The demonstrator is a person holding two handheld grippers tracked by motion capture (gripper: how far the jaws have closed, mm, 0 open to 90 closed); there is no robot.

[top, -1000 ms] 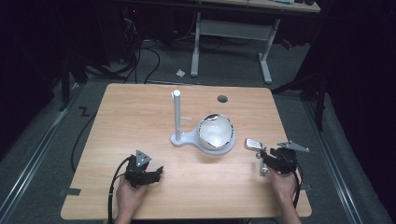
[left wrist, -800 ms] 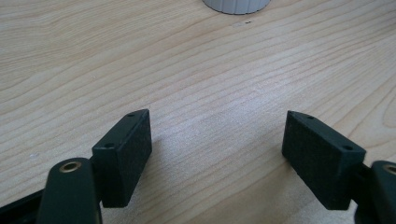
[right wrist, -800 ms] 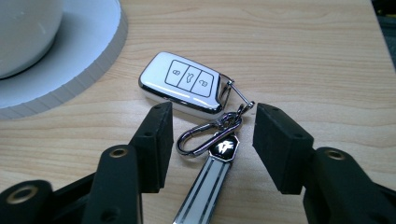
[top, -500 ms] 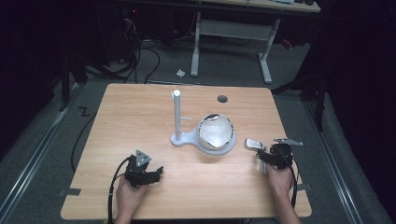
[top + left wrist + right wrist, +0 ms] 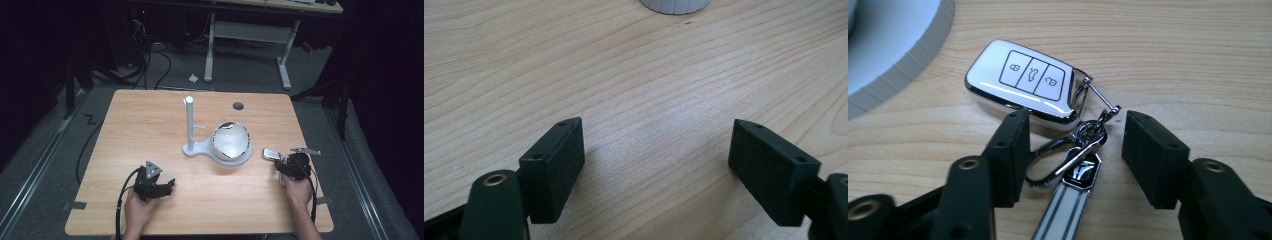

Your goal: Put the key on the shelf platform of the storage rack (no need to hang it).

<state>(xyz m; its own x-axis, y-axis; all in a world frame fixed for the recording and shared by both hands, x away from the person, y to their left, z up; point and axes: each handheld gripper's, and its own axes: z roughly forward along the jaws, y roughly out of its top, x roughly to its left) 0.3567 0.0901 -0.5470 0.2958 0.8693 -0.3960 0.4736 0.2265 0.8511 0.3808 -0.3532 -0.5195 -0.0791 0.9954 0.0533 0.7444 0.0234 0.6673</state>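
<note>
A white car key fob [image 5: 1020,80] with three buttons lies flat on the wooden table [image 5: 150,130], joined by a metal clip and ring [image 5: 1083,137] to a striped tag [image 5: 1068,200]. My right gripper [image 5: 1075,145] [image 5: 286,164] is open, its jaws on either side of the ring and tag, not closed on them. In the high view the fob [image 5: 271,153] lies just right of the white stand base. My left gripper [image 5: 656,157] [image 5: 159,187] is open low over bare wood at the front left, with nothing between its jaws.
A white stand [image 5: 190,125] with an upright post and a round dish [image 5: 231,142] sits mid-table; its ribbed rim [image 5: 908,55] is close to the fob's left. A round cable hole [image 5: 238,106] is at the back. Desk legs and cables lie beyond the far edge.
The right gripper has edged slightly forward toward the key fob. The left gripper has stayed in place.
</note>
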